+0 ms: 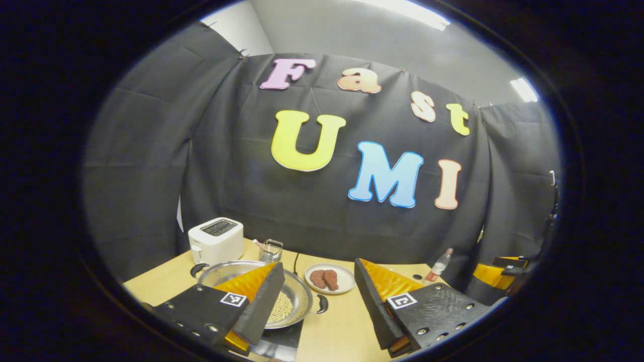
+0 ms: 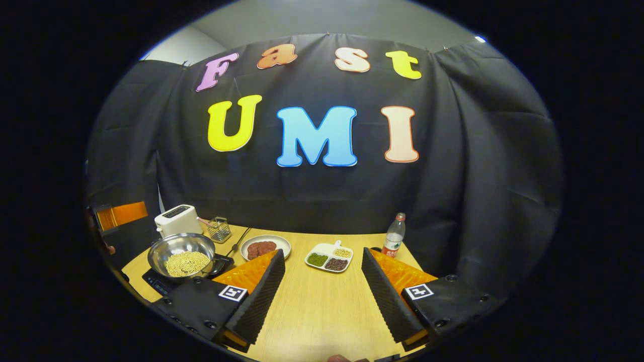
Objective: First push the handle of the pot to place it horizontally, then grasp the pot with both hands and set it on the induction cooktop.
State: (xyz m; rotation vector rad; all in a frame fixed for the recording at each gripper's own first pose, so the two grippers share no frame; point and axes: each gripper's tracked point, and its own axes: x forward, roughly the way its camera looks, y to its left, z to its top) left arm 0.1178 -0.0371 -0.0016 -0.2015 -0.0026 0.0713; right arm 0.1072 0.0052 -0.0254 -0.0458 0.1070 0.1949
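On the wooden tabletop [image 2: 322, 306], at its left end in the right gripper view, the pot [image 2: 182, 254] sits on the dark induction cooktop [image 2: 160, 282]. It is a shiny metal bowl-shaped pot, holding a heap of pale beans. One dark side handle [image 2: 217, 266] points toward the middle of the tabletop. In the left gripper view the same pot [image 1: 294, 294] lies close below the camera, partly behind one finger; its two dark handles [image 1: 321, 303] stick out at opposite sides.

Left claw [image 1: 319, 301]: fingers spread wide apart, holding nothing, above the pot's near rim and bare tabletop. Right claw [image 2: 323, 289]: also spread wide, holding nothing, over bare wood, apart from the pot. At the left edge of the right gripper view a further gripper body shows beside the toaster (too cut off to judge its state).

Behind the pot stands a white toaster [image 2: 177, 219], and just beside that a small clear holder [image 2: 218, 229] with something pink-handled in it. A round plate [image 2: 265, 246] with two reddish-brown patties lies near the pot. Farther along sits a white divided dish [image 2: 329, 256] with green, pale and dark portions, each in its own compartment. An upright plastic bottle [image 2: 394, 235] with a red cap stands at the far right corner of the tabletop. A thin dark cord [image 2: 240, 239] runs between holder and plate.
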